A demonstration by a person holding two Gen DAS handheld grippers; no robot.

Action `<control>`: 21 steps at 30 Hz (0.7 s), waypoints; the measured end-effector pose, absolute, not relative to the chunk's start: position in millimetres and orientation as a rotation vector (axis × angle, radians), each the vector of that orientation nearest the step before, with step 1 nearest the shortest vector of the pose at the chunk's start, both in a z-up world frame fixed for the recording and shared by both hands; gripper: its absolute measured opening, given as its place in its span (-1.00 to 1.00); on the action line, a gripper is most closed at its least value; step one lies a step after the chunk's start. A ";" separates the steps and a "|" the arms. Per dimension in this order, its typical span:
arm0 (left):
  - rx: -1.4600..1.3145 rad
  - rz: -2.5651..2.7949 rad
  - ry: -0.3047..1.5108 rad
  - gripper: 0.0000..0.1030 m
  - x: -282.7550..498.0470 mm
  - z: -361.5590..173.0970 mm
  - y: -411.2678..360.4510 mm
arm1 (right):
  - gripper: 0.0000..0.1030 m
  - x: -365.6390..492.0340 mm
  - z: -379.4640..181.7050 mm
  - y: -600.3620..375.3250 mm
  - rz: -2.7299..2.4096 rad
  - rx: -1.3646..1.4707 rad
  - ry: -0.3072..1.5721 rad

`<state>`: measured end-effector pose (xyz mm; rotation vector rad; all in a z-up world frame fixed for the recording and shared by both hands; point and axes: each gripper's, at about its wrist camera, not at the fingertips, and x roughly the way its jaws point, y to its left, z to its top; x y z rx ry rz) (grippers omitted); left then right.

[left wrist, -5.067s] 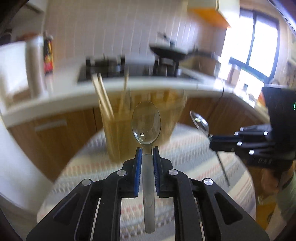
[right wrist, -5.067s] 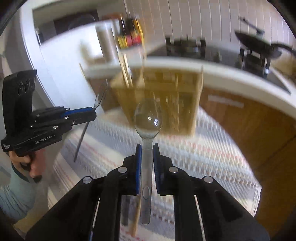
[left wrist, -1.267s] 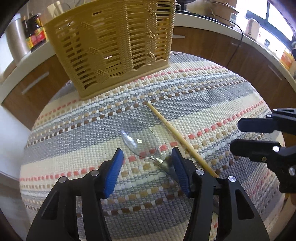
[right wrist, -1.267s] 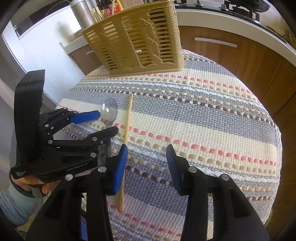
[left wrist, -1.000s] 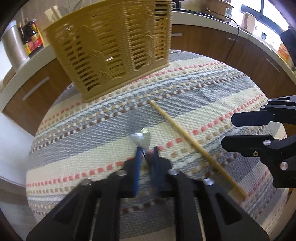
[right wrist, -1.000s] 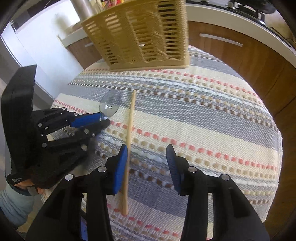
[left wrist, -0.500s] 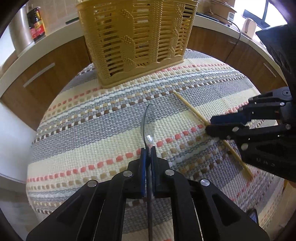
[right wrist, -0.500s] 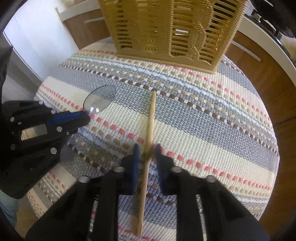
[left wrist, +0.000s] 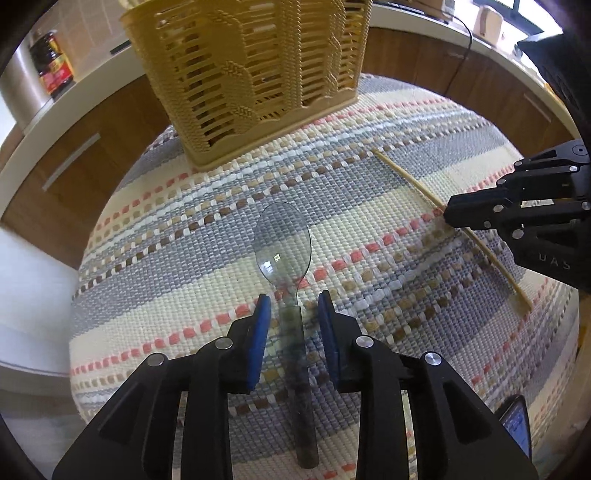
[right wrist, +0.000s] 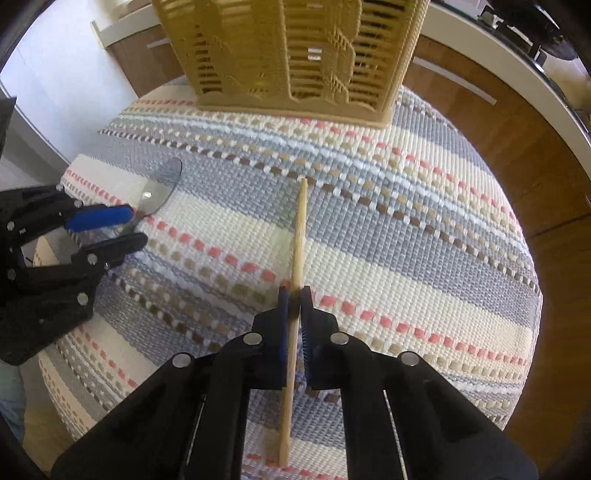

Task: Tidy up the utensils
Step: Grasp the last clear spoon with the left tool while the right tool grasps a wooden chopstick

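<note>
Left gripper (left wrist: 291, 310) jaws parted astride clear plastic spoon (left wrist: 283, 236), lying flat on woven mat (left wrist: 369, 206). Right gripper (right wrist: 293, 301) clenched on wooden chopstick (right wrist: 298, 229). Yellow utensil basket (left wrist: 251, 74) far side. Risk: slick handle squirts sideways on closing; thin chopstick may pivot in pads.

A round table under a woven striped cloth (left wrist: 388, 206) in grey, cream and coral stands close to brown wooden cabinets (left wrist: 443, 70) topped by a white counter (right wrist: 517, 70). A dark sauce bottle (left wrist: 51, 66) stands on that counter (red label, unreadable), and daylight glares from a window (left wrist: 528, 7) at upper right.
</note>
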<state>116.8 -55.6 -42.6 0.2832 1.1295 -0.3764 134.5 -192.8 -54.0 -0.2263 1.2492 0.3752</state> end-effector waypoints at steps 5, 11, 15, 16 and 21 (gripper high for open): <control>0.304 -0.385 1.150 -0.53 122.2 -42.9 -62.5 | -0.88 139.1 -54.3 -195.6 0.405 -0.192 1.291; 0.307 -0.391 1.156 -0.62 125.3 -42.4 -66.4 | -0.83 143.5 -53.8 -189.9 0.430 -0.237 1.320; 0.327 -0.388 1.153 -0.79 124.8 -44.4 -71.0 | -0.83 144.6 -55.9 -178.4 0.413 -0.272 1.326; 0.335 -0.381 1.150 -0.79 124.0 -44.3 -72.9 | -0.83 144.7 -56.1 -176.5 0.411 -0.278 1.329; 0.313 -0.370 1.133 -0.80 120.5 -43.1 -74.1 | -0.91 144.4 -58.9 -163.1 0.409 -0.277 1.318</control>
